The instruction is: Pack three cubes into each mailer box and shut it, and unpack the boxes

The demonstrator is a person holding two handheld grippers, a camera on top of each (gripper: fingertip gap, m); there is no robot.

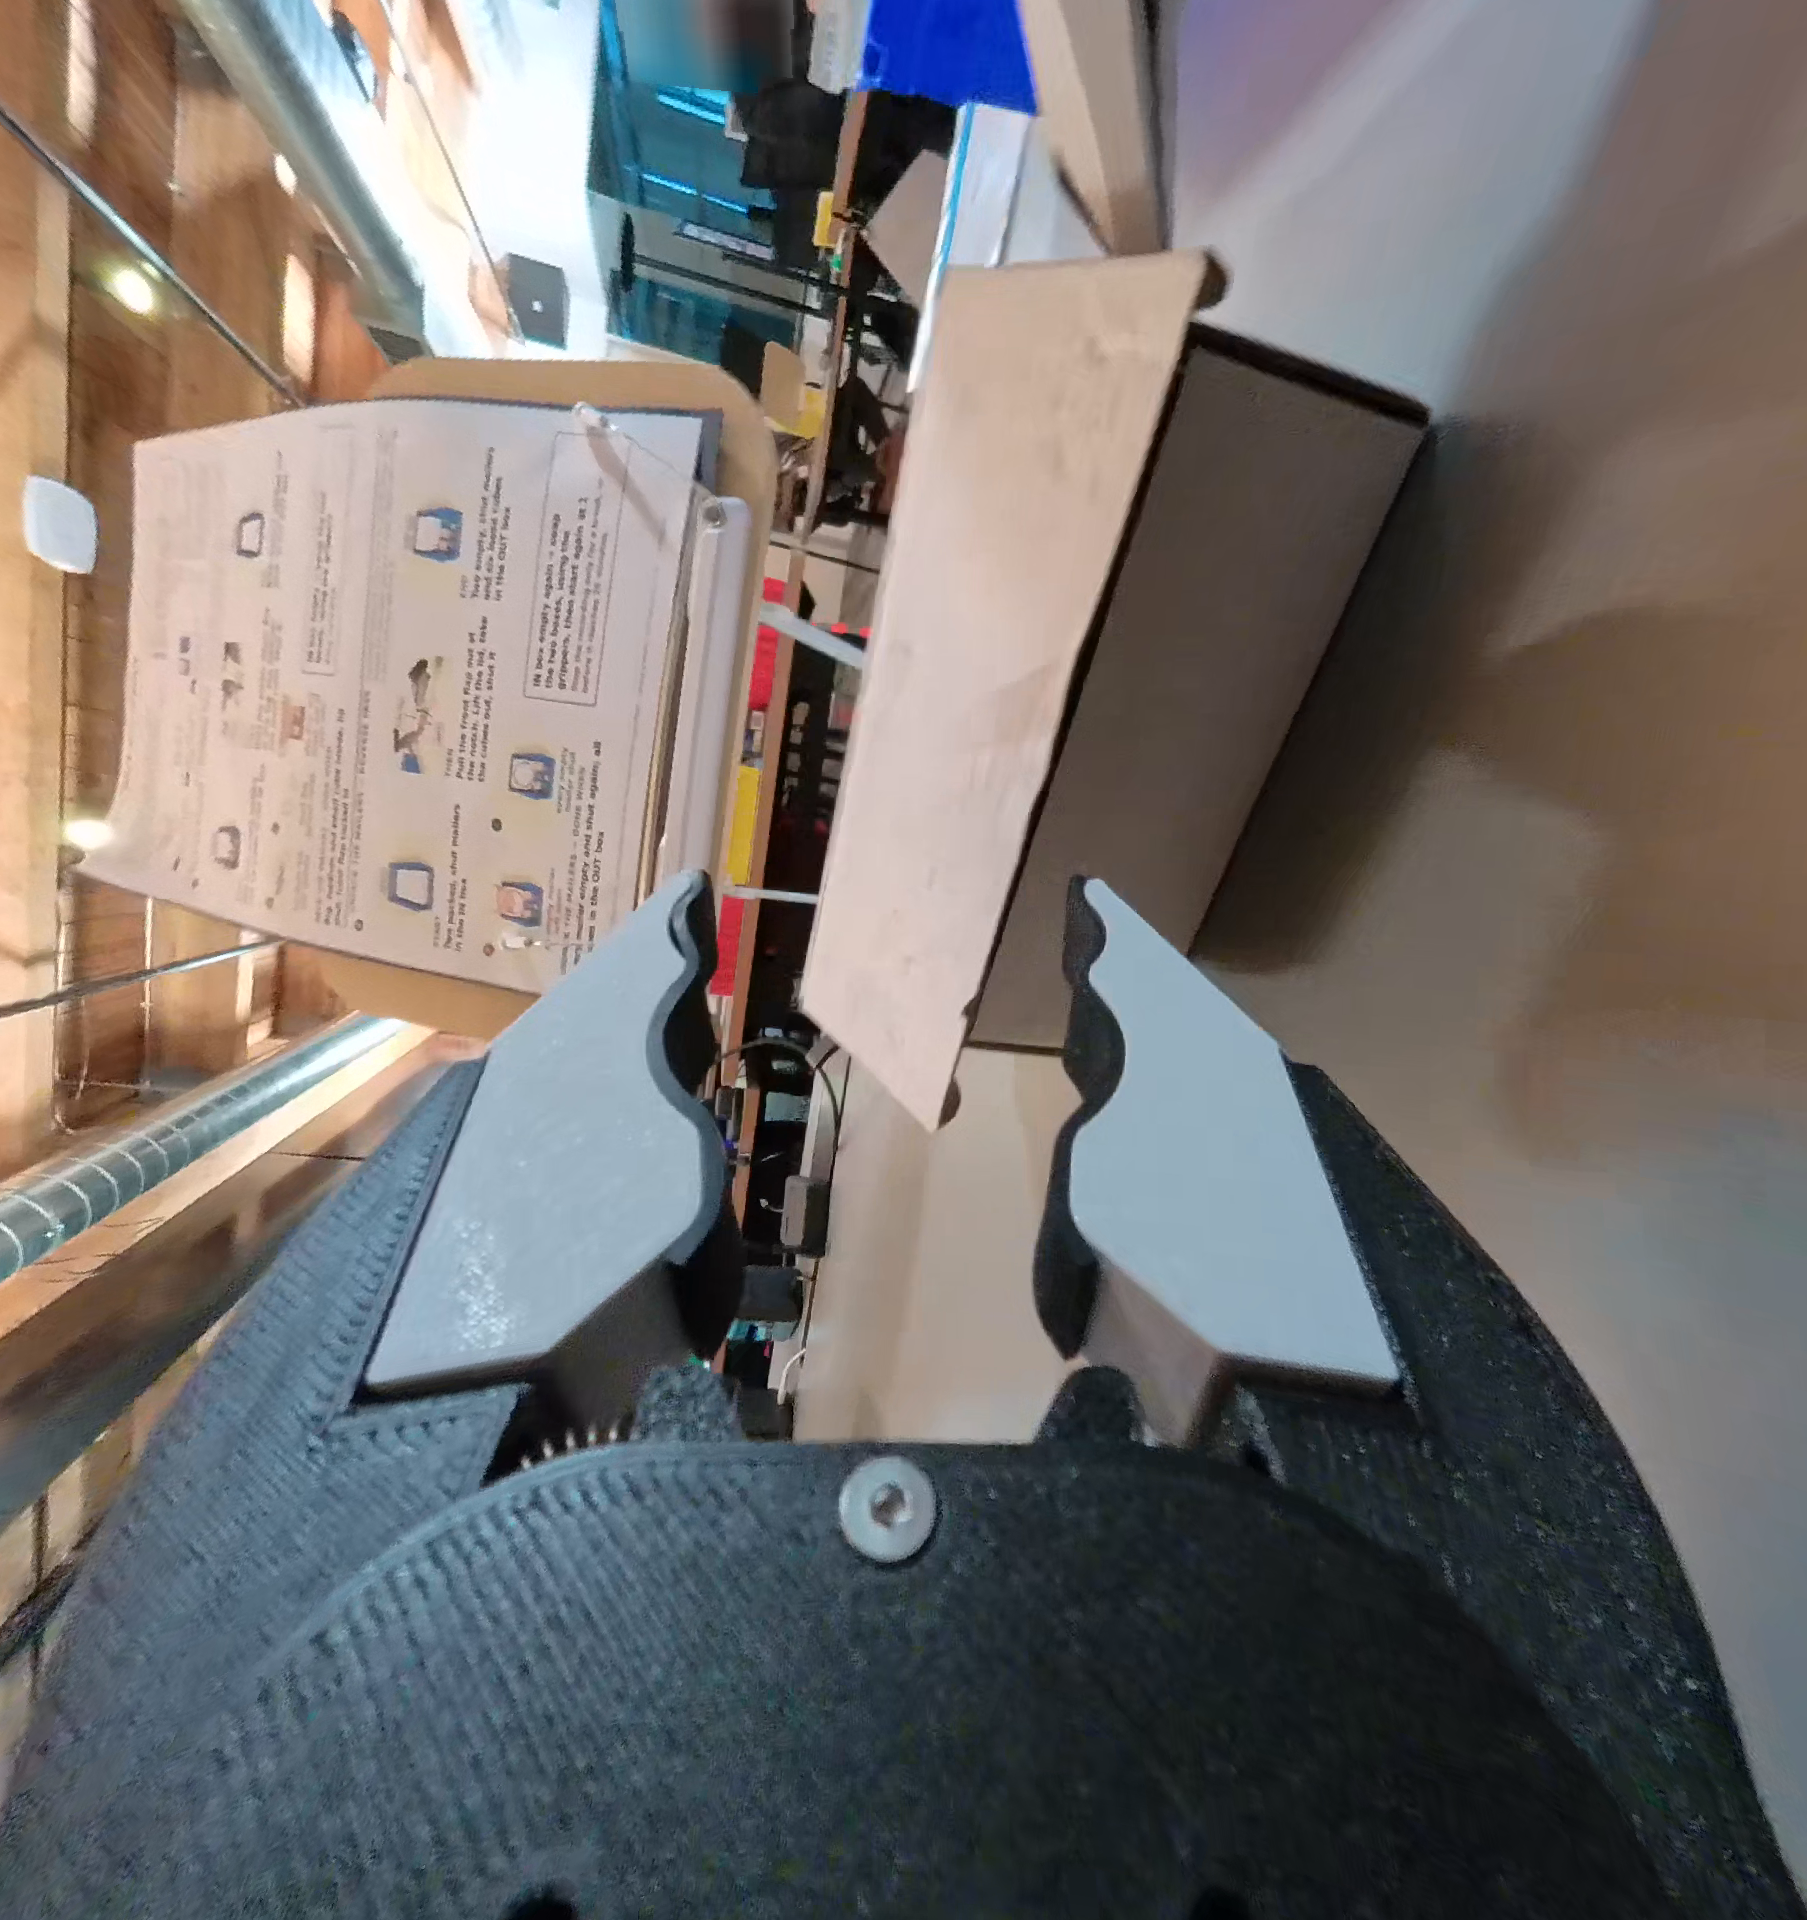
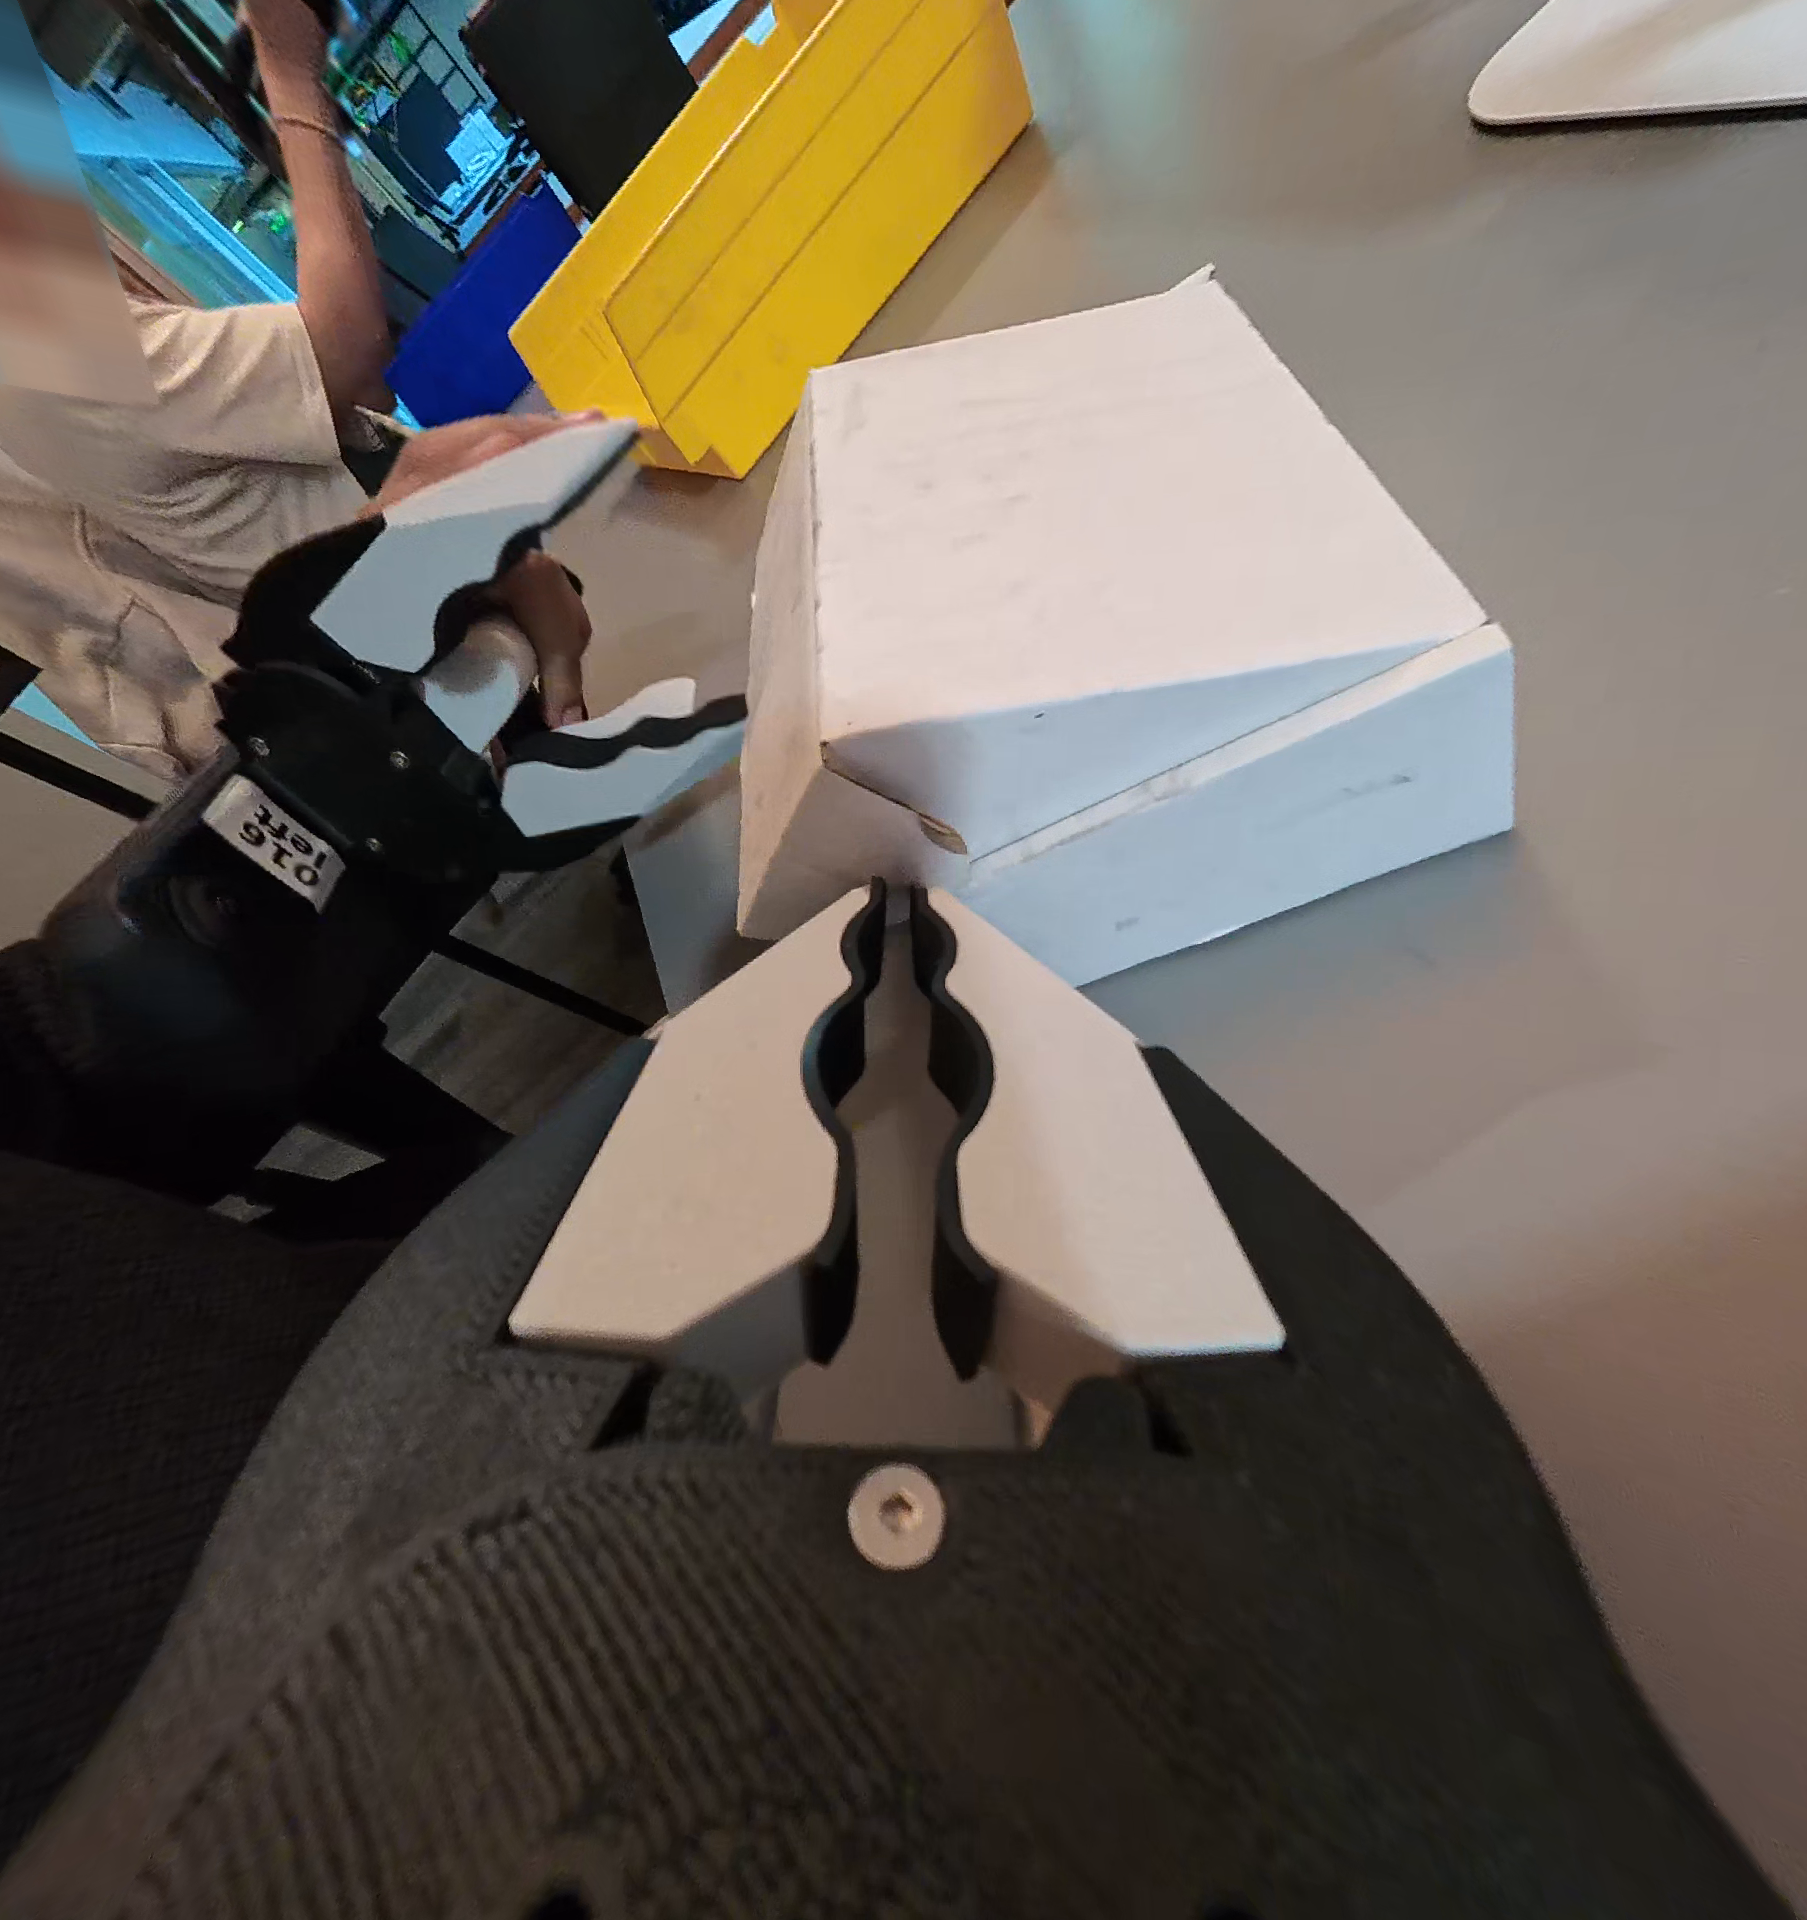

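White mailer box (image 2: 1138, 582) lid ajar — contents hidden, right gripper (image 2: 897, 891) pinching its flap, left gripper (image 1: 891, 904) spread, empty.

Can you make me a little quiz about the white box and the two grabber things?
1. True or false: the lid of the mailer box is shut flat.
2. Which gripper pinches the lid's front flap: left gripper or right gripper?
3. What colour is the bin nearest behind the box?

Key
1. False: it is partly raised.
2. The right gripper; the left one's fingers are spread open beside the box.
3. Yellow.
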